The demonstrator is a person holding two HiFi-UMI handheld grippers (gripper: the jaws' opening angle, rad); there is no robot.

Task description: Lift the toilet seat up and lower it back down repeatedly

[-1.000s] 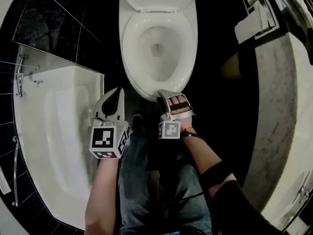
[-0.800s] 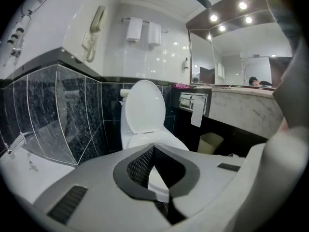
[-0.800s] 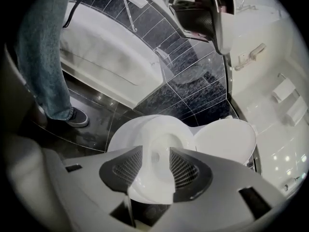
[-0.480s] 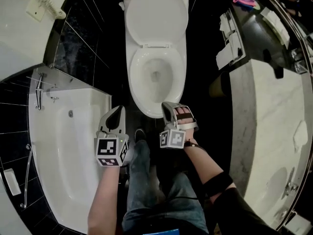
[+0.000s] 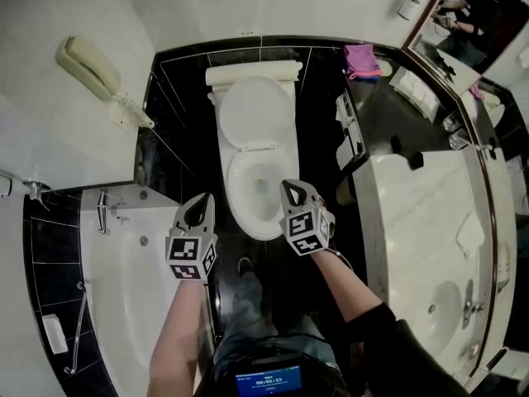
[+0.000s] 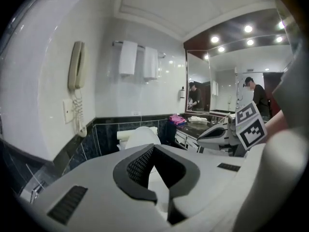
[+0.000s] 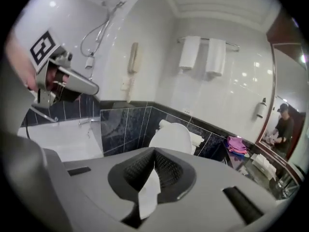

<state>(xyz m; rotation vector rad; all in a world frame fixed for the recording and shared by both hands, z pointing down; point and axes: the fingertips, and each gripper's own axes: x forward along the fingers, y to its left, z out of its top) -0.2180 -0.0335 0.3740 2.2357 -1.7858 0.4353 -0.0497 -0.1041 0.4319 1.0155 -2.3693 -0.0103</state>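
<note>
The right tool (image 5: 292, 188) and the left tool (image 5: 198, 203) both have their jaws together on nothing and hover near the bowl's front. The toilet seat (image 5: 235, 190) lies down with the lid (image 5: 252, 114) raised. With the jaws together a tool could only nudge the glossy seat, which might slip off and slam.

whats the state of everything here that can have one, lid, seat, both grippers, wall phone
toilet lid: raised, standing open
toilet seat: down, lying flat
left gripper: shut, holding nothing
right gripper: shut, holding nothing
phone handset: hung up on the wall
</note>
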